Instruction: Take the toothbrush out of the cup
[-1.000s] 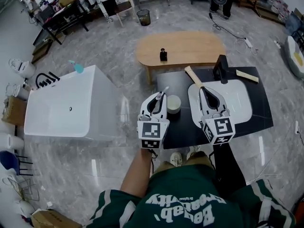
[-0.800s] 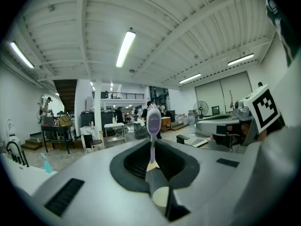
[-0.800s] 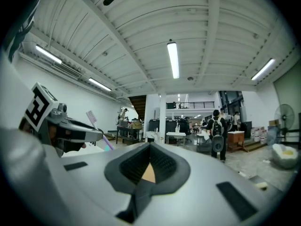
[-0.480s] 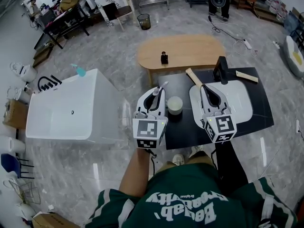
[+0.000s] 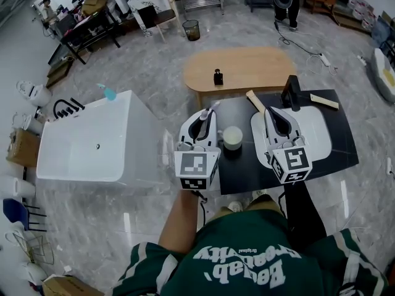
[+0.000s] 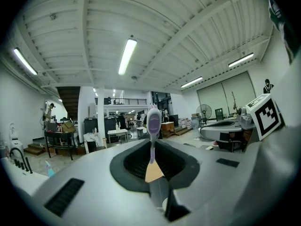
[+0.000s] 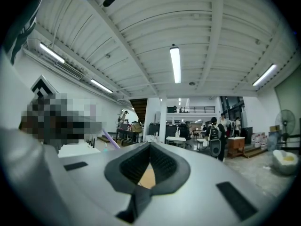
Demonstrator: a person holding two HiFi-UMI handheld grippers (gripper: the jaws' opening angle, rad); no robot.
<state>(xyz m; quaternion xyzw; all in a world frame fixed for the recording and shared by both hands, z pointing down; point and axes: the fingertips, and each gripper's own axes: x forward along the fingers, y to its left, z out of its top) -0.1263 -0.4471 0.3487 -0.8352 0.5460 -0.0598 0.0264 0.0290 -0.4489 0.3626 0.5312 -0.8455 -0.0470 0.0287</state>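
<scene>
Left gripper view: my left tool (image 6: 152,144) is clenched on the purple-and-white plastic toothbrush (image 6: 153,124). It's out of the round white cup (image 5: 232,137) on the black surface (image 5: 242,168), just beside it. Right tool (image 7: 150,146) closed, empty.

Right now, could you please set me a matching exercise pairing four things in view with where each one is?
Things:
1. toothbrush
2. cup
3. small black object
4. waste bin

Places:
A. on the oval wooden table
B. on the floor
C. clamped in the left hand-held gripper
D. standing on the black table

Pairs: 1-C, 2-D, 3-A, 4-B.
</scene>
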